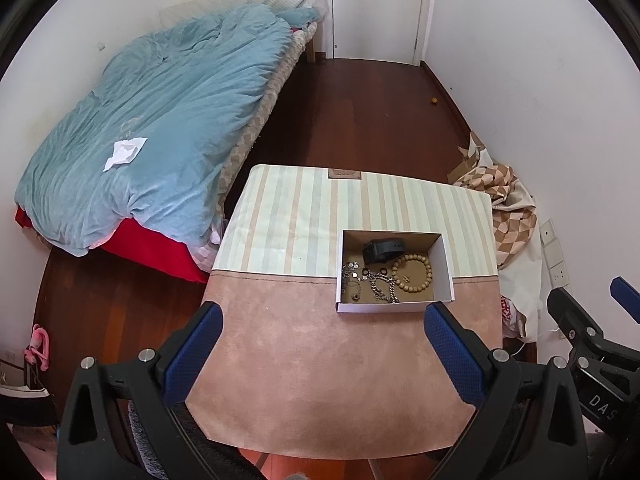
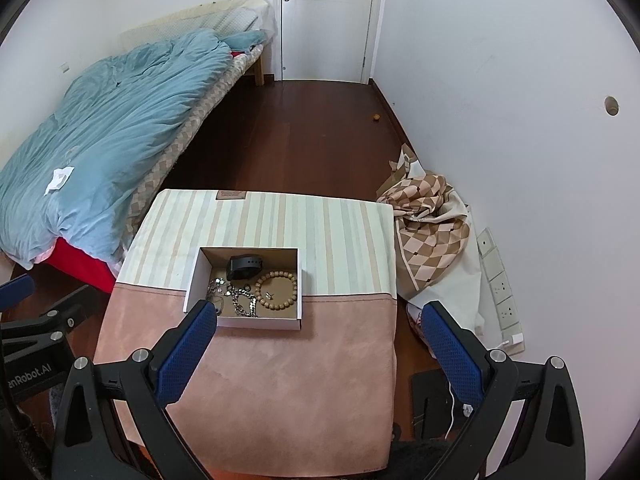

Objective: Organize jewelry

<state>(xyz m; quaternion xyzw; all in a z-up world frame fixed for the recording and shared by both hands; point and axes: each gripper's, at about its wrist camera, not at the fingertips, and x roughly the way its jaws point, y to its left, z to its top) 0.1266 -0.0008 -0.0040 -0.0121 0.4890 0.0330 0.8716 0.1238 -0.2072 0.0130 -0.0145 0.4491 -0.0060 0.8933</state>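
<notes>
Here, on the left, a bed (image 1: 132, 128) under a blue quilt runs off the frame. On the cloth-covered surface (image 1: 320, 344) stands one open white box (image 1: 446, 276) holding the jewelry: one black watch (image 1: 382, 250), one wooden bead bracelet (image 1: 412, 273), one silver chain (image 1: 382, 286), and several small rings and studs too tiny to count. The left gripper (image 1: 322, 354) and right gripper (image 2: 318, 354) hover with jaws apart, empty; the right gripper's left finger (image 2: 188, 346) hides the box's near left corner.
</notes>
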